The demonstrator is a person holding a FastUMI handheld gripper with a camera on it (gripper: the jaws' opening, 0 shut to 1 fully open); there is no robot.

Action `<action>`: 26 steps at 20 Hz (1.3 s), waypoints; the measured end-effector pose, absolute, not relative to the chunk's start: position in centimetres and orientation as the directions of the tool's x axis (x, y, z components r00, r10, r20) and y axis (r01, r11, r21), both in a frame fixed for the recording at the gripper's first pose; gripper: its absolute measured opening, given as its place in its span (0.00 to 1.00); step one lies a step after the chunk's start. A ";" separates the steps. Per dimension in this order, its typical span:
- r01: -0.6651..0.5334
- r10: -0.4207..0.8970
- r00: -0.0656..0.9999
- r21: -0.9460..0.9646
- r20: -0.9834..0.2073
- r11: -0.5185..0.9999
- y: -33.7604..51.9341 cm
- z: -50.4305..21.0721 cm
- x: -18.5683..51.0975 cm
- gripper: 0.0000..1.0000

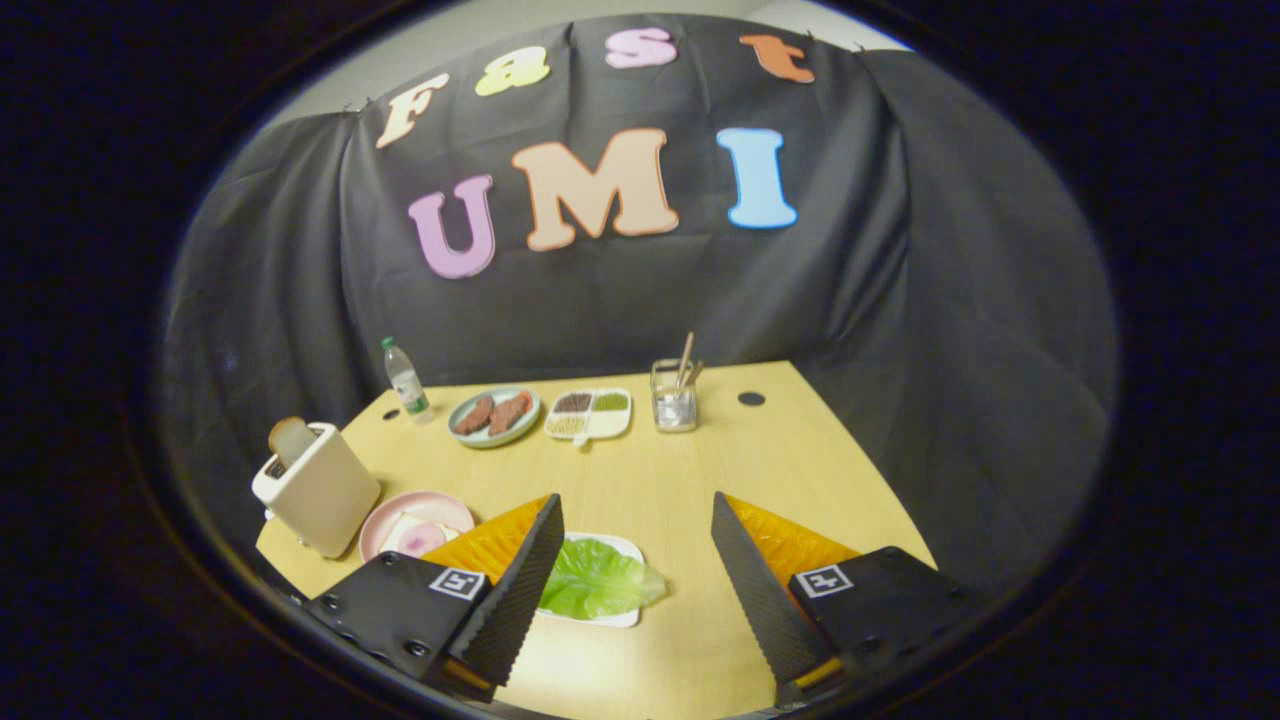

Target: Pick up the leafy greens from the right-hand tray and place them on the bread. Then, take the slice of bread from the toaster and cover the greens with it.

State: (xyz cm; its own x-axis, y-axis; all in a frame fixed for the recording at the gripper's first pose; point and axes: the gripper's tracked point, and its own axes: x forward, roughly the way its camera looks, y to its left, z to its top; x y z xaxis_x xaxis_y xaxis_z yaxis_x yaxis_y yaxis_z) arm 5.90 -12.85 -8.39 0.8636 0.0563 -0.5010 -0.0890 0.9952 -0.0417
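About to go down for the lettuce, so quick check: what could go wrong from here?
1. The leafy greens lie nearer the left finger of the open gripper, not centred; closing now may catch only an edge.
2. The leaf overhangs its white tray, so it could drag the tray or slip off.
3. The pink plate with bread sits close to the toaster; carrying across could bump it.

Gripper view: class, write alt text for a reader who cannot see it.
Open tongs hover over a wooden table, a lettuce leaf on a white tray between the fingers. Beyond the left finger: pink plate with bread, and toaster holding a slice.
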 end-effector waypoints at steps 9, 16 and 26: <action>-0.175 0.139 0.543 0.050 -0.828 0.983 -15.4 -20.2 9.1 0.96; -0.139 0.171 0.293 0.135 -0.941 0.981 -14.3 -26.5 8.5 0.95; -0.064 0.209 0.125 0.202 -0.970 0.977 -13.4 -29.4 8.0 0.59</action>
State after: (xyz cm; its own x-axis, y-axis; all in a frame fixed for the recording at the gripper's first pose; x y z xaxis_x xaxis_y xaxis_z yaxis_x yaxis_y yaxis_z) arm 7.95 -13.43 -29.37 0.1254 0.2087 -0.9699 -0.0636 0.9773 0.2020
